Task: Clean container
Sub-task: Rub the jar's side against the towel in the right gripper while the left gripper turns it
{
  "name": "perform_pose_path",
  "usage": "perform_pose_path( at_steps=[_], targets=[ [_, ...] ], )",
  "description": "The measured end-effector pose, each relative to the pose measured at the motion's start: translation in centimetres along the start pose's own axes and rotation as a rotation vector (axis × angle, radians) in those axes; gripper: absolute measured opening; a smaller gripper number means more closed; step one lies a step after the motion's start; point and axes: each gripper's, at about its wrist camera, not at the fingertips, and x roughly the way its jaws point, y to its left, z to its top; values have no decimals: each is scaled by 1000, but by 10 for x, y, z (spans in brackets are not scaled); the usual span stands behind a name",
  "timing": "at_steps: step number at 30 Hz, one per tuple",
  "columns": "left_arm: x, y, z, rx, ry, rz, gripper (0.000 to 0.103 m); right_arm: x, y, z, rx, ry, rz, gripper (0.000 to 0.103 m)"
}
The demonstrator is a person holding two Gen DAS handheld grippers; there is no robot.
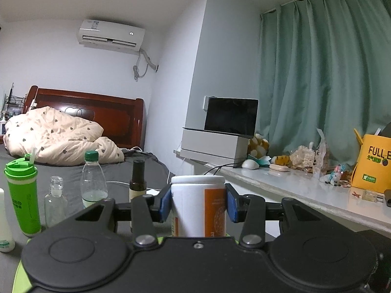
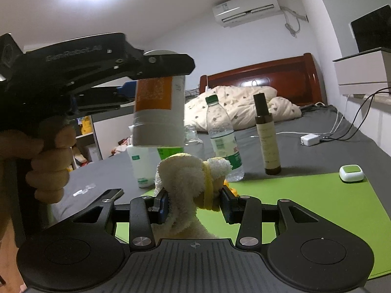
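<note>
L gripper (image 1: 198, 201) pinches the white-orange container (image 1: 199, 205) up off the bed, R gripper (image 2: 194, 204) clamps a yellow cloth wad (image 2: 188, 178) just below w/o touching it; looks mid-wipe, next needs cloth pressed onto its side.

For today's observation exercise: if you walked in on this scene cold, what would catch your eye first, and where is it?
First, the white container with the orange label, held in the air by the left gripper above the grey bed. Next, the fluffy yellow cloth bunched between the right gripper fingers, just below that container. Behind them, bottles stand in a row beside a bright green mat.
</note>
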Motion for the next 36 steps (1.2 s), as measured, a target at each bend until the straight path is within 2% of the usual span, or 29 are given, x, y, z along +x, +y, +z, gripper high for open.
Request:
perform_pose_path(
  at_steps=[11, 19, 28, 36],
  targets=[
    [-2, -3, 1, -17, -19, -26, 43, 6, 9, 10, -34, -25, 20, 42],
    [1, -5, -1, 33, -35, 7, 43, 1, 23, 5, -74, -29, 27, 42],
    [0, 2, -4, 21, -22, 22, 43, -7, 14, 2, -61, -26, -15, 42],
    [-4, -1, -5, -4, -18, -11, 43, -3, 1, 3, -37, -18, -66, 42]
  ],
)
